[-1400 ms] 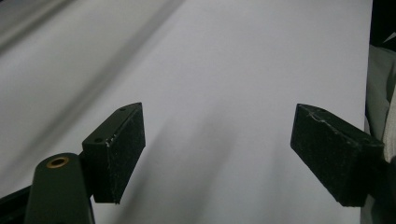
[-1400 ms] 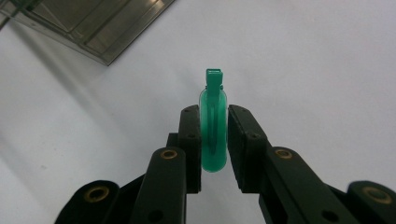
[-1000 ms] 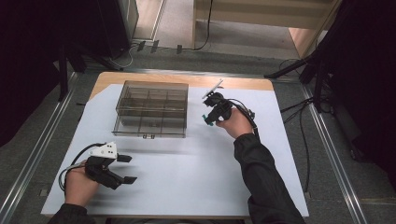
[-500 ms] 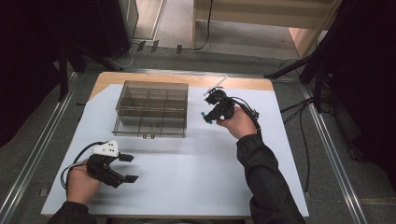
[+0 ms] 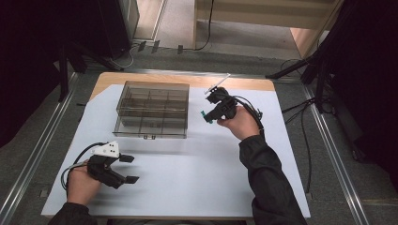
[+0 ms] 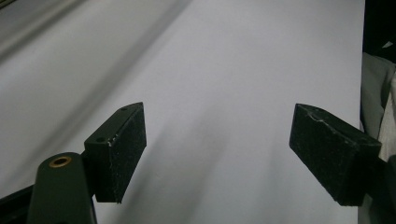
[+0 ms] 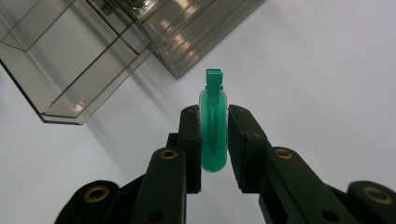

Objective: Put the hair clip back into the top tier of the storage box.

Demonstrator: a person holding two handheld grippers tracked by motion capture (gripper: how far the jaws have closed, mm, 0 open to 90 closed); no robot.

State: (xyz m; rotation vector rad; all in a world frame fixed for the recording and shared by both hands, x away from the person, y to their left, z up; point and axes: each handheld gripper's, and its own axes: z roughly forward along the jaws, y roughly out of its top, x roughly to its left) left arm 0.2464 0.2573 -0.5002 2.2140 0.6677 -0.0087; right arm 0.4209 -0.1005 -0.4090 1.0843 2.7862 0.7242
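Wooden desk [image 5: 141, 78] under a white sheet [image 5: 197, 164], wood showing only along the far edge. Grey floor [image 5: 37, 140] around the desk, metal rails [image 5: 35, 157] running along both sides of it. Beyond the desk: black stand legs [image 5: 89, 56], cables [image 5: 206, 28], light wooden furniture [image 5: 263, 11]. Dark curtains left and right of the desk. Light even, overhead.

A small green translucent clip [image 7: 214, 126], long and slim, is pinched between the right tool's [image 7: 215, 140] jaws, its squared tip poking beyond them.
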